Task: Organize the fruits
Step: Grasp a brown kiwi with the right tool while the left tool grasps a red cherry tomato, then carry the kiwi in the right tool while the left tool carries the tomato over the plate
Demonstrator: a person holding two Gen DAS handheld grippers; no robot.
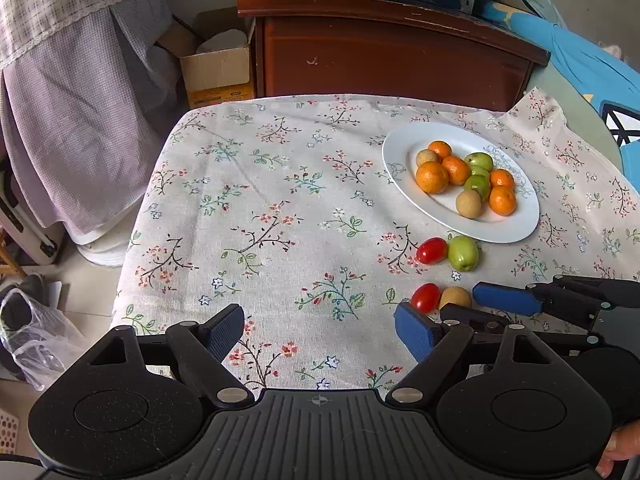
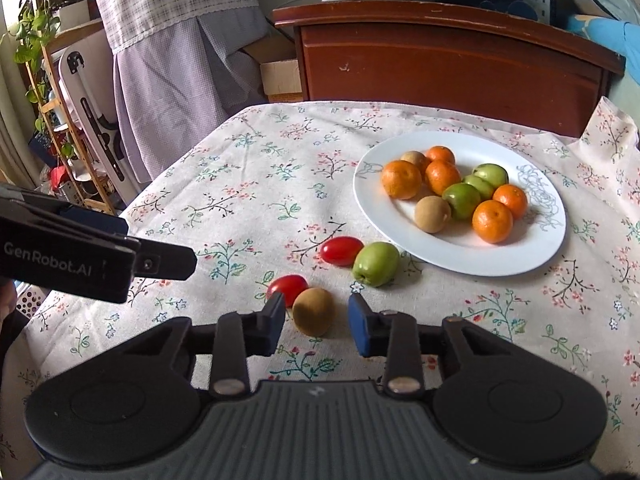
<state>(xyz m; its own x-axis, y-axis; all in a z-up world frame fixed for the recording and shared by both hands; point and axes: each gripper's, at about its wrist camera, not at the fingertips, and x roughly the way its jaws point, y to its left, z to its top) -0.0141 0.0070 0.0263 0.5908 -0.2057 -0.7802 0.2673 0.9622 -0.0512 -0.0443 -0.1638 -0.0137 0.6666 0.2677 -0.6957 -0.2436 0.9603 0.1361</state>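
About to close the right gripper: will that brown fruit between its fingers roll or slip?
The brown fruit looks round, so it may roll if nudged off-centre. Its matte skin should grip better than the glossy red tomato touching it. The right gripper straddles it, open.

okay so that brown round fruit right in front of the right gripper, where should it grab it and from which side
Grip the brown fruit across its widest middle, coming straight forward and low along the tablecloth. The right gripper is open and already straddles it. The near tomato touches its left side, so slip the left finger between them.
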